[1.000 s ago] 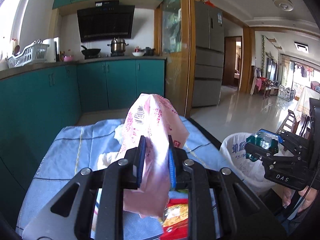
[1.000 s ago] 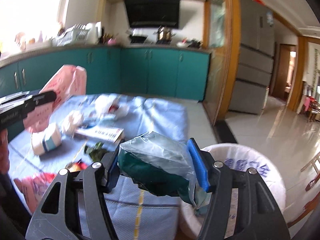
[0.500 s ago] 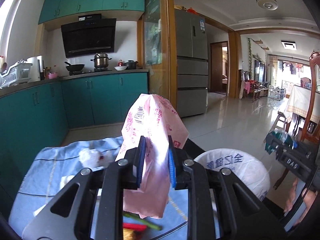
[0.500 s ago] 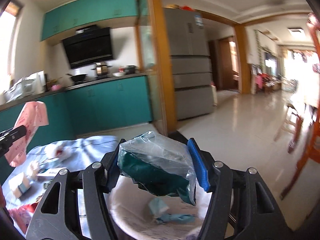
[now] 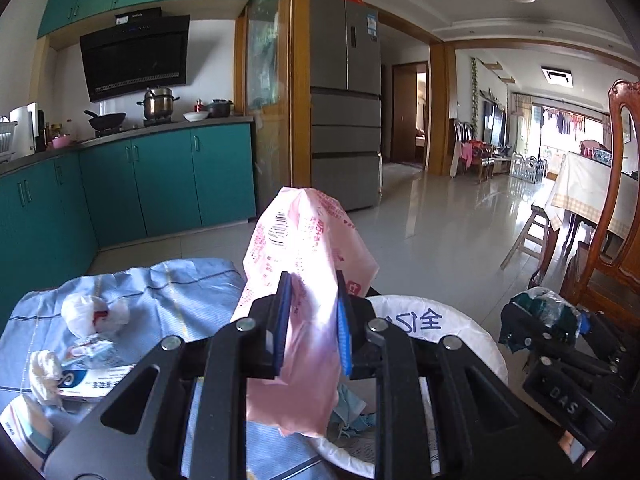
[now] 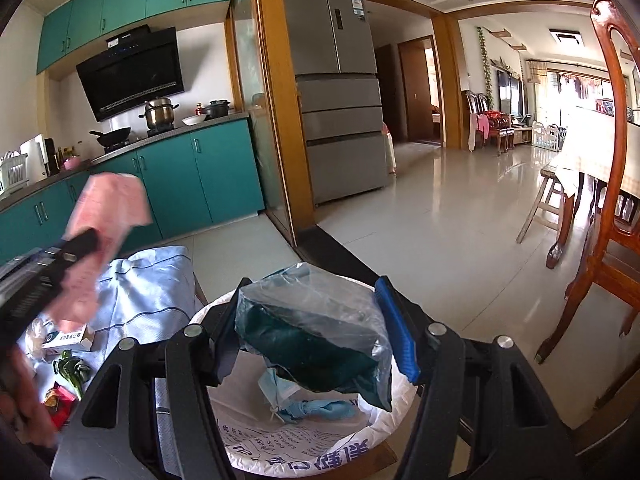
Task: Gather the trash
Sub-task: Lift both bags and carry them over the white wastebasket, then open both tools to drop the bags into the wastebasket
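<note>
My left gripper (image 5: 311, 326) is shut on a pink plastic wrapper (image 5: 298, 264) that stands up between its blue pads, near the edge of the white-lined trash bin (image 5: 452, 324). Over that bin (image 6: 304, 448) hangs a green and clear plastic bag (image 6: 308, 332), with my right gripper (image 6: 316, 332) shut on it. The bin holds a blue face mask (image 6: 316, 408). In the left wrist view the right gripper (image 5: 548, 316) shows at the right with the green bag (image 5: 542, 306). In the right wrist view the left gripper (image 6: 64, 256) and the pink wrapper (image 6: 108, 204) are blurred at the left.
A table under a blue cloth (image 5: 176, 288) carries crumpled tissues (image 5: 94, 314), a small box (image 5: 96, 380), leafy scraps (image 6: 70, 370) and a red packet (image 6: 60, 398). A wooden chair (image 6: 612, 208) stands to the right of the bin. Teal cabinets (image 5: 160, 184) and a grey fridge (image 5: 346, 120) lie beyond.
Both grippers swung right from the table toward the bin, each keeping its grip. The right one with the green bag went from beside the bin to over its opening.
</note>
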Tool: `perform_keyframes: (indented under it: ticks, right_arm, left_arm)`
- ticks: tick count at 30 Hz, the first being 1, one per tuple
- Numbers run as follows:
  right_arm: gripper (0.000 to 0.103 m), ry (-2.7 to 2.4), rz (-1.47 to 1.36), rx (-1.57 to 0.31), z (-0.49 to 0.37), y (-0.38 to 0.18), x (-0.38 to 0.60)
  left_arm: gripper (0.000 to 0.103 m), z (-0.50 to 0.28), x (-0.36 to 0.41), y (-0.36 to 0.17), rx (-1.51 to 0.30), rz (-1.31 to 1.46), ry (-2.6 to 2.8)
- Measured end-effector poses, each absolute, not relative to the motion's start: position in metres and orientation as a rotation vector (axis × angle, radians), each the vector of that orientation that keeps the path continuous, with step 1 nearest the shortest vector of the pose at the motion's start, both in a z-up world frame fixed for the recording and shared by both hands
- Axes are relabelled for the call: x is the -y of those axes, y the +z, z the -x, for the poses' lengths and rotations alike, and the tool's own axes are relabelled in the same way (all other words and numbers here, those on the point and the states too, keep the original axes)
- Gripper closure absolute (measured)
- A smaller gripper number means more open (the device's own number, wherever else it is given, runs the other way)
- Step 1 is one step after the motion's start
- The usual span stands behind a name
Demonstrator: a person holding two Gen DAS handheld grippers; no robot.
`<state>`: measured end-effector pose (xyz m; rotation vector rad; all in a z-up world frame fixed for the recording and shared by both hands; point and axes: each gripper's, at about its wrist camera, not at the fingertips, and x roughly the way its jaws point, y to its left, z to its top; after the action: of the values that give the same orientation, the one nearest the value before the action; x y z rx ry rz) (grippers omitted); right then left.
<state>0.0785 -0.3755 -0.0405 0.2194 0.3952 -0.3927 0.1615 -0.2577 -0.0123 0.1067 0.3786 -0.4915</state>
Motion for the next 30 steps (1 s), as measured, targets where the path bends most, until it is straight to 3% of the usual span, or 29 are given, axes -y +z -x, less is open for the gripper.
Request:
perform_keyframes:
  ticks: [21, 24, 26, 30]
  right_arm:
    - [0.042, -0.384, -0.243, -0.633, -0.110, -0.074, 0.400]
    - [0.042, -0.384, -0.243, -0.643, -0.111, -0.076, 0.401]
    - [0.041, -0.386, -0.243, -0.650, -0.112, -0.078, 0.401]
    - [0.040, -0.383, -0.233, -0.649, -0.114, -0.077, 0.400]
  left_arm:
    - [0.078, -0.207, 0.304, -0.064, -0.530, -0.139, -0.487]
    - [0.068, -0.214, 0.307, -0.069, -0.561, -0.132, -0.494]
    - [0.053, -0.214, 0.306, -0.068, -0.560, -0.131, -0.475]
    - [0.045, -0.205, 0.292, -0.053, -0.499, -0.133, -0.423]
